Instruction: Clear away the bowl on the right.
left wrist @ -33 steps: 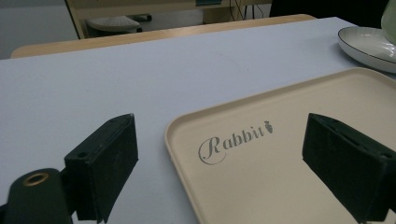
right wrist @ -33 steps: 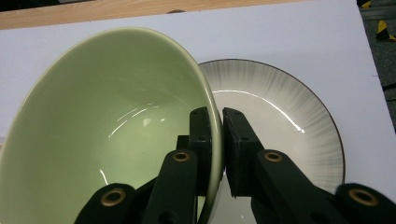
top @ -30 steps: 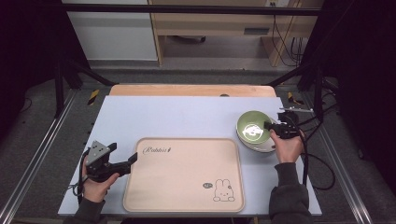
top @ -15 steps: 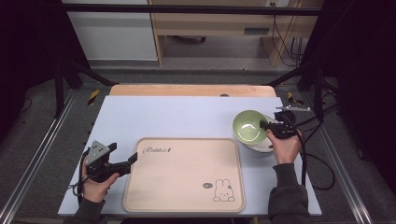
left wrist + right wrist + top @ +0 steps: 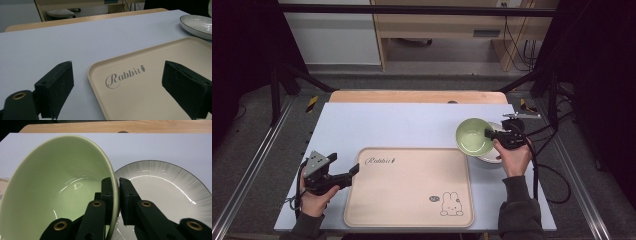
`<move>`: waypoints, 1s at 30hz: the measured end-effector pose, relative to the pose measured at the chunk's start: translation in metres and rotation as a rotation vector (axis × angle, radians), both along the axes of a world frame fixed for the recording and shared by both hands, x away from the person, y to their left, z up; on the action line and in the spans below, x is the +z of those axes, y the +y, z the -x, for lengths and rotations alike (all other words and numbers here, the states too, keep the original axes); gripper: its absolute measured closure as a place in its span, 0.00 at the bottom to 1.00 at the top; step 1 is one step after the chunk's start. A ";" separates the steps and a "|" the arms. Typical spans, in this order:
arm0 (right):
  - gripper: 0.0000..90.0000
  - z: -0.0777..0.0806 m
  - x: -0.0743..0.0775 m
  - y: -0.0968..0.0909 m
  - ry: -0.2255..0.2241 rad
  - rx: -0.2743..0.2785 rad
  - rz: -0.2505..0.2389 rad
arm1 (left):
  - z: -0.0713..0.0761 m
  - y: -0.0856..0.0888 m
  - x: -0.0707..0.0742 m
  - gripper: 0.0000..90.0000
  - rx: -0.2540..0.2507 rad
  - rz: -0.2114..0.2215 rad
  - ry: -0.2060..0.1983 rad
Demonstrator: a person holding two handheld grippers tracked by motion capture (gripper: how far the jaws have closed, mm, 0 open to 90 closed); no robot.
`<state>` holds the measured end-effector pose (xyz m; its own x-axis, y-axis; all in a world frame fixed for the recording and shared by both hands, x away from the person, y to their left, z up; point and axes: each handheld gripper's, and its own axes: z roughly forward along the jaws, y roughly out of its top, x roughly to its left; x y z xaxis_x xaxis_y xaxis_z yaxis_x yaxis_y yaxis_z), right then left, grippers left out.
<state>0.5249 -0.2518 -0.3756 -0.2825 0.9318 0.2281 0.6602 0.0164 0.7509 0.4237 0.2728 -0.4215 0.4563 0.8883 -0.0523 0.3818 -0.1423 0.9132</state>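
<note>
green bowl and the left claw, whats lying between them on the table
The beige rectangular tray printed with a rabbit lies between the glossy green ceramic bowl and the left claw, as the high view shows.

The high view looks forward and down from the person's side, taking in the whole table. The left gripper view sits low near the table's left edge, facing across the tray toward the white plate. The right gripper view is close up on the green bowl and that same plate.
</note>
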 end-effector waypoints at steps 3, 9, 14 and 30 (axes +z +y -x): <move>0.92 0.001 0.002 0.003 0.001 0.012 -0.003 | 0.000 0.000 0.000 0.11 0.000 -0.001 0.001; 0.92 0.004 0.006 0.010 -0.007 0.043 0.001 | 0.000 0.000 0.000 0.11 -0.001 0.000 0.001; 0.92 0.007 0.009 0.016 -0.017 0.066 0.002 | 0.000 0.000 0.000 0.11 -0.002 0.000 -0.002; 0.92 0.012 0.014 0.036 -0.024 0.153 -0.007 | 0.001 0.000 0.001 0.11 -0.002 0.002 -0.003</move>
